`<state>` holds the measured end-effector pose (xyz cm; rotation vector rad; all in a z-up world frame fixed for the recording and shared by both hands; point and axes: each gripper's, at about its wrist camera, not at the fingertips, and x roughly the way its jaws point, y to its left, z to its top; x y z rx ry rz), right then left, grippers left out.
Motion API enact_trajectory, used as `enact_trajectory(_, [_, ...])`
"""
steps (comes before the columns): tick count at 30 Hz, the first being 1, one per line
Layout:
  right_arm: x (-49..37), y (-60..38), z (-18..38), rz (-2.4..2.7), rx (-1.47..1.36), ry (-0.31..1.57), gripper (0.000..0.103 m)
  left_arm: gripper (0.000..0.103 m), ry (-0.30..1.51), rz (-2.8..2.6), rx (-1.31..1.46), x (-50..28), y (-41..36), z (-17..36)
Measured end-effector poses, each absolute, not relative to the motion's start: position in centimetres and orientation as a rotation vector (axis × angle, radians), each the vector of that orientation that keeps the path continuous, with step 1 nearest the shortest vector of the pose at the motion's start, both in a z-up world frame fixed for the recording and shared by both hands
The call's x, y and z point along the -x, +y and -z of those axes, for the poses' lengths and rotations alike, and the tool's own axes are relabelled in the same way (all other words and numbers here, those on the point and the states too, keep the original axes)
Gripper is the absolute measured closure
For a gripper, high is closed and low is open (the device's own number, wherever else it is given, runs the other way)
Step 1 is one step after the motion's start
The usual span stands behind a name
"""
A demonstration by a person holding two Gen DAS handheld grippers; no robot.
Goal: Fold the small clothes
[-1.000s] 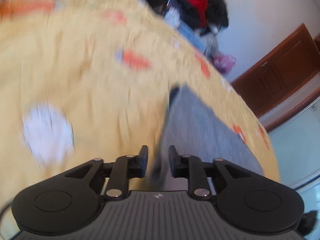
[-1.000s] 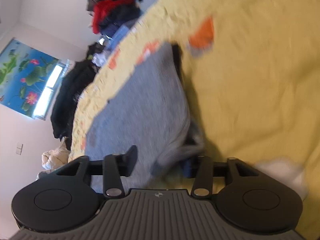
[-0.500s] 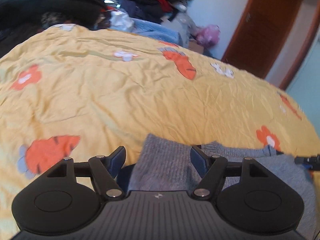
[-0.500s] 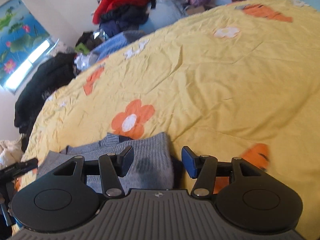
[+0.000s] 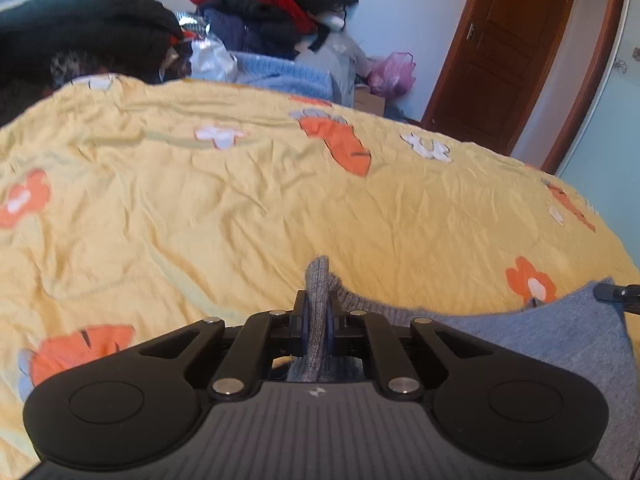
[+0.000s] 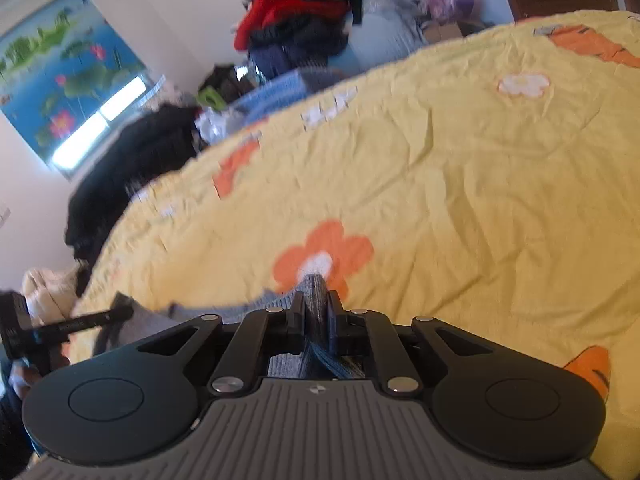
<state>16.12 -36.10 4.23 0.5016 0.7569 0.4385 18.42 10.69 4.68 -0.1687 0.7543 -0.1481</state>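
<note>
A grey knit garment (image 5: 532,332) lies on a yellow bedspread (image 5: 240,216) with orange and white flowers. My left gripper (image 5: 317,312) is shut on a bunched edge of the garment, which sticks up between the fingers. The rest of the garment stretches away to the right in the left wrist view. My right gripper (image 6: 314,312) is shut on another edge of the same grey garment (image 6: 276,300). The left gripper's body shows at the left edge of the right wrist view (image 6: 60,328). The right gripper's tip shows at the right edge of the left wrist view (image 5: 616,292).
A pile of red, black and blue clothes (image 5: 272,12) is heaped behind the bed. A brown wooden door (image 5: 508,52) stands at the back right. A lotus picture (image 6: 60,76) hangs on the wall. Dark clothes (image 6: 132,168) lie at the bed's far left edge.
Both grippers were open astride the garment's edge half a second ago. Both have now shut on the grey fabric, which bunches up between the fingers.
</note>
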Motion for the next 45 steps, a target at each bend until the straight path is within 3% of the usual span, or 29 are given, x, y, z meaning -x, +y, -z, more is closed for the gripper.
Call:
enact_trajectory(6, [-18.0, -35.3, -0.8, -0.352, -0.520, 0.824, 0.084, 0.092, 0.813, 0.052, 0.090, -19.9, 9.9, -1.7])
enact_trajectory(9, [-17.2, -34.5, -1.1, -0.324, -0.488, 0.836, 0.072, 0.091, 0.754, 0.012, -0.010, -18.2, 9.1, -3.1])
enact_trajectory(10, [-16.7, -34.7, -1.7, -0.307, -0.476, 0.815, 0.063, 0.091, 0.718, -0.024, -0.049, -17.3, 8.9, -3.8])
enact_trajectory(12, [-15.0, -35.0, -3.9, -0.223, -0.436, 0.713, 0.059, 0.083, 0.628, -0.075, -0.056, -15.2, 8.7, -5.6])
enact_trajectory(13, [-14.1, -35.1, -5.1, -0.204, -0.427, 0.659, 0.059, 0.071, 0.585, -0.061, -0.028, -14.2, 8.4, -6.3])
enact_trajectory(15, [-12.7, -33.9, -6.6, -0.234, -0.429, 0.601, 0.059, 0.029, 0.549, -0.014, -0.001, -13.3, 6.8, -6.9])
enact_trajectory(16, [-12.5, -32.6, -6.9, -0.263, -0.397, 0.600, 0.058, 0.023, 0.550, 0.007, -0.008, -13.3, 5.5, -6.7])
enact_trajectory(22, [-14.2, -26.7, -2.3, -0.235, -0.130, 0.729, 0.057, 0.021, 0.734, 0.004, -0.067, -16.3, 2.6, -0.6])
enact_trajectory(29, [-13.3, -32.2, -0.5, -0.223, -0.343, 0.630, 0.063, 0.012, 0.705, 0.018, -0.013, -16.3, 4.7, -0.1])
enact_trajectory(33, [-13.2, -30.4, -1.2, -0.189, -0.212, 0.658, 0.062, 0.013, 0.692, -0.049, -0.050, -15.3, 4.1, -0.9])
enact_trajectory(39, [-6.0, -28.3, -4.9, -0.253, -0.237, 0.551, 0.032, 0.013, 0.627, 0.021, 0.006, -8.5, 2.2, -3.7])
enact_trajectory(45, [-4.7, -27.3, -1.6, -0.222, -0.073, 0.608, 0.037, 0.011, 0.660, 0.047, -0.024, -7.1, 2.4, -0.3])
